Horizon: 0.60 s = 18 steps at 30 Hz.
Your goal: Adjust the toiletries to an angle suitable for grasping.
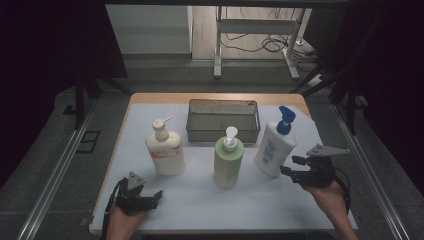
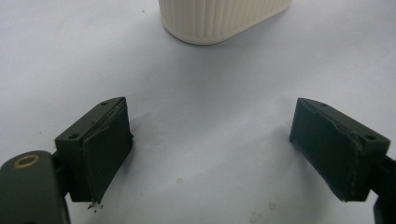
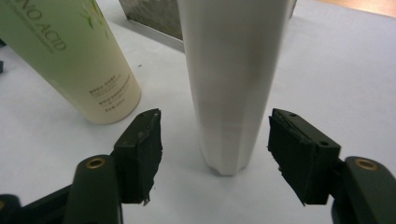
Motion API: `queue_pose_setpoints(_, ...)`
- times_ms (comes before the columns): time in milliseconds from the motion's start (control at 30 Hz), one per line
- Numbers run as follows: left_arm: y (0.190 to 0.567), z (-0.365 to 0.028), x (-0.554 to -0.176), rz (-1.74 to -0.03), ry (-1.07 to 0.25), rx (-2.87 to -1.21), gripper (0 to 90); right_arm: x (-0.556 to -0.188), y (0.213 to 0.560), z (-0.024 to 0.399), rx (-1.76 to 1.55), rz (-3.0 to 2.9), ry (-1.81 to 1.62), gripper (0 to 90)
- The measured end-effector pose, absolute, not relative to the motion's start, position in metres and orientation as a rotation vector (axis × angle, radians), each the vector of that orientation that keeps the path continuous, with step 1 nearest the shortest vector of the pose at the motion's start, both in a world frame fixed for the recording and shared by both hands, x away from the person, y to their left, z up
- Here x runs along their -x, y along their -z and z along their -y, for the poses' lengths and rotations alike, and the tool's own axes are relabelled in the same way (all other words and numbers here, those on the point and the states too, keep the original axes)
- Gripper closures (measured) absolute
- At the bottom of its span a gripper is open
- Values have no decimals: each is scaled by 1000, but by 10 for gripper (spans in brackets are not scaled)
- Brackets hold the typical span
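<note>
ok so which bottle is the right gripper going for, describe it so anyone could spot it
On the white mat, look right of the metal basket. Just in front of the open right gripper stands a white bottle, the rightmost of three. It alone has a blue trigger-style top; the other two have white pump heads.

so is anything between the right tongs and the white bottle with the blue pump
Nothing visible. The right tongs stand open just short of the white bottle, with bare table between. The green bottle stands off to one side, apart from both.
</note>
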<state>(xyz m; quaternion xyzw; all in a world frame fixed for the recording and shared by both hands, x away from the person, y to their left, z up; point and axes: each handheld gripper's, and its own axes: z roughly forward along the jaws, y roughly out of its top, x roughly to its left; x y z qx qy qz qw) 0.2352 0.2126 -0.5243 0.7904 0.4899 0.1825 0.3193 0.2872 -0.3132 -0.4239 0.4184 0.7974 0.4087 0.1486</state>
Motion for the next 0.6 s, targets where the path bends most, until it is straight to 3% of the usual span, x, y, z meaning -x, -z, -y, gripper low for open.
queue_pose_setpoints(600, 524, -213, -235, -1284, -482, -2081, 123, -307, 407, 292, -1174, -2260, -1145, 216)
